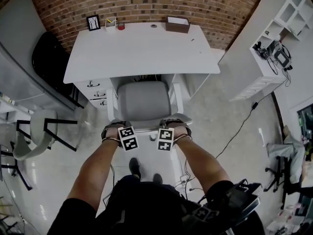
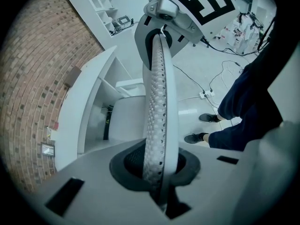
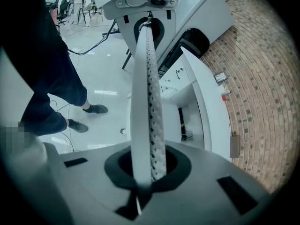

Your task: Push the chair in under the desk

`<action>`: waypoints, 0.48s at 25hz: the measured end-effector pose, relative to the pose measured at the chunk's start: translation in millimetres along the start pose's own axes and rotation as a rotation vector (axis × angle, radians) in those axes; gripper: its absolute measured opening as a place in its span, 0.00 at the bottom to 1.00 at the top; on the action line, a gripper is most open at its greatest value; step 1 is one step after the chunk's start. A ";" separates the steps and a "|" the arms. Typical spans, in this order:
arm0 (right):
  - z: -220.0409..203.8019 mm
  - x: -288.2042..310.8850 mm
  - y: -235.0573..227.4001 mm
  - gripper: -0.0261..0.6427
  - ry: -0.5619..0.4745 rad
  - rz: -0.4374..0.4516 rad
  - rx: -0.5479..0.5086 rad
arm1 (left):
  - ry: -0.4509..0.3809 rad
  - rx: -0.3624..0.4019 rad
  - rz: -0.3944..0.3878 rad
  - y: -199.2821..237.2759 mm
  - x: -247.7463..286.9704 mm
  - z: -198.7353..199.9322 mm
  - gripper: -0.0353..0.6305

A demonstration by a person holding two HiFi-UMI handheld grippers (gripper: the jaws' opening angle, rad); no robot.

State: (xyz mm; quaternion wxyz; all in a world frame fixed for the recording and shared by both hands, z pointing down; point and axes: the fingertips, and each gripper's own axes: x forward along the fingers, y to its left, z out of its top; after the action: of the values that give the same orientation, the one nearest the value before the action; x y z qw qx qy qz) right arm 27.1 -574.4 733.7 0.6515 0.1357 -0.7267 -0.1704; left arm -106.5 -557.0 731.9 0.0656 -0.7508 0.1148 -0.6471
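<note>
A grey office chair stands in the knee gap of the white desk, its seat partly under the top. I stand behind it. My left gripper is shut on the left end of the chair back's top edge, and my right gripper is shut on the right end. In the left gripper view the perforated chair back runs up between the jaws of the left gripper to the right gripper. In the right gripper view the chair back sits in the right gripper.
A drawer unit sits under the desk's left side. A picture frame, a cup and a brown box line the desk's back edge by the brick wall. A grey side chair stands left, white shelves right, cables on the floor.
</note>
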 end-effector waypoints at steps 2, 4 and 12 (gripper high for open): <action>-1.0 1.9 -5.2 0.06 -0.002 -0.010 -0.005 | -0.003 0.004 0.006 5.8 1.5 1.1 0.12; -1.3 3.8 -10.1 0.06 -0.003 -0.022 -0.010 | -0.006 0.006 0.009 11.1 2.7 1.2 0.12; -0.5 6.4 -17.2 0.06 -0.010 -0.024 -0.009 | 0.003 0.008 0.003 20.0 5.6 0.2 0.12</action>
State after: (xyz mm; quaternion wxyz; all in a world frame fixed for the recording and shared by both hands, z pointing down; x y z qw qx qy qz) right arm 26.4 -592.8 732.3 0.6463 0.1406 -0.7275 -0.1823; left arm -107.2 -577.8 732.3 0.0694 -0.7496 0.1133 -0.6485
